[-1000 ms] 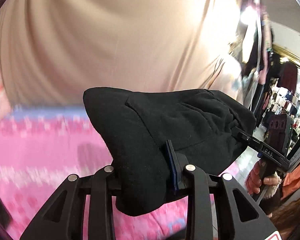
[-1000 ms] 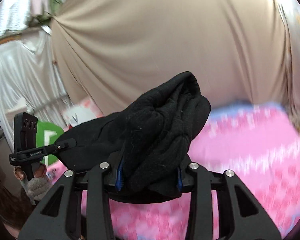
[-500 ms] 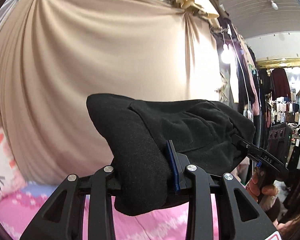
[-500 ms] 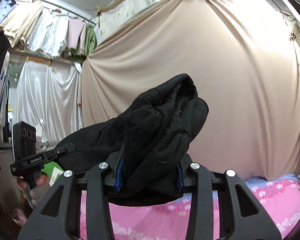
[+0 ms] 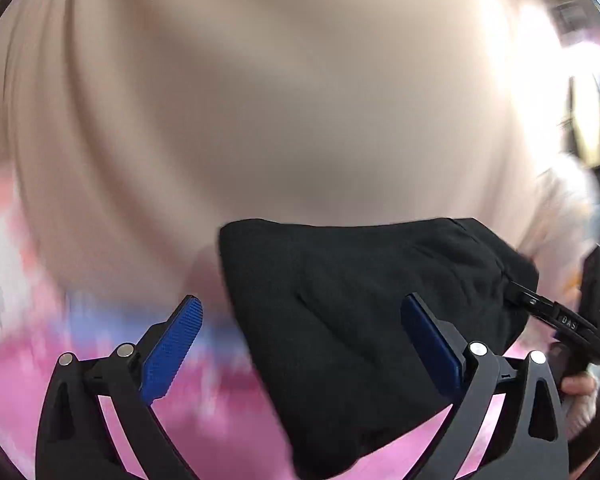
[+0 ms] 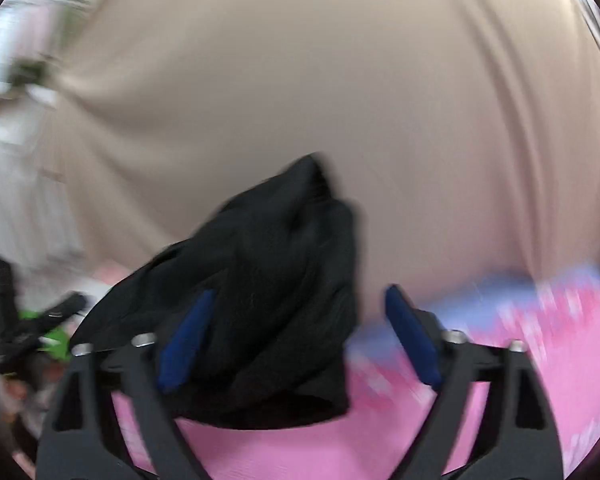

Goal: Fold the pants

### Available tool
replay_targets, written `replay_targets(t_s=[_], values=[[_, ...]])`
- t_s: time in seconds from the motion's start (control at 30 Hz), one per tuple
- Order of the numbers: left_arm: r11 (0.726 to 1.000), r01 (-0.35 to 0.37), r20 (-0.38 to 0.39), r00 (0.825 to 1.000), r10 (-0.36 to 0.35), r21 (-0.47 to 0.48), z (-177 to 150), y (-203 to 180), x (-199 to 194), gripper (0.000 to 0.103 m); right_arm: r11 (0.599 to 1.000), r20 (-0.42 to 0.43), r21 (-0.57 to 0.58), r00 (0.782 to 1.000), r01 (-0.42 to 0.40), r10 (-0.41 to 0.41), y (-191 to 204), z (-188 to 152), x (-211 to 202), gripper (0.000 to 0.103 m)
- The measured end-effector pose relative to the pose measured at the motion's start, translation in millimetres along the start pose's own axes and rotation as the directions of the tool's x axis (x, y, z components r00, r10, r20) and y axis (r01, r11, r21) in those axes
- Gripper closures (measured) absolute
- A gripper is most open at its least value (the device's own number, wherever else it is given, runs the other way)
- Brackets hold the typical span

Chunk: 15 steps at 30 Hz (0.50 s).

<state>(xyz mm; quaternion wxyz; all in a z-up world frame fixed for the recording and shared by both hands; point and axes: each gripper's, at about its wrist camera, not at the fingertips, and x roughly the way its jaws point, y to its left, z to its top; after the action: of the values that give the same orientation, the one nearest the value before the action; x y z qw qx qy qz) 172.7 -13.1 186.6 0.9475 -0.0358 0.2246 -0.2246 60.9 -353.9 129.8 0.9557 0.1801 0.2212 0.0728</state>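
Left wrist view: the left tongs (image 5: 300, 344) have just sprung wide apart; the black pants (image 5: 360, 320) bunch between the blue pads (image 5: 172, 352), lying against the right one only, above a pink cover (image 5: 60, 360). The right tongs (image 5: 548, 316) show at the far right, by a hand (image 5: 580, 394).

Right wrist view: the right tongs (image 6: 296, 340) have just been opening too, the pants (image 6: 268, 300) loose against the left pad, a beige curtain (image 6: 300, 80) behind.
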Motion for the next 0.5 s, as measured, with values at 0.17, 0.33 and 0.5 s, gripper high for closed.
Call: replay_targets(t_s=[0.17,0.33,0.5], values=[[0.981,-0.115,-0.352,0.934,0.054,-0.154,-102.8,63.8,101.6,0.021,0.987,-0.256,0.151,0.967,0.062,-0.022,-62.0,-88.7,55.0,0.029],[0.956,-0.034,-0.425,0.9,-0.097,-0.29,-119.3,65.5,120.2,0.019,0.992,-0.262,0.124,0.965,0.036,-0.002,-54.7,-77.2,67.9,0.022],[0.907,0.016,-0.481,0.843,-0.239,-0.421,-136.1,52.7,140.9,0.018,0.971,-0.292,0.24,0.954,0.003,0.069,-63.3,-63.6,101.7,0.018]])
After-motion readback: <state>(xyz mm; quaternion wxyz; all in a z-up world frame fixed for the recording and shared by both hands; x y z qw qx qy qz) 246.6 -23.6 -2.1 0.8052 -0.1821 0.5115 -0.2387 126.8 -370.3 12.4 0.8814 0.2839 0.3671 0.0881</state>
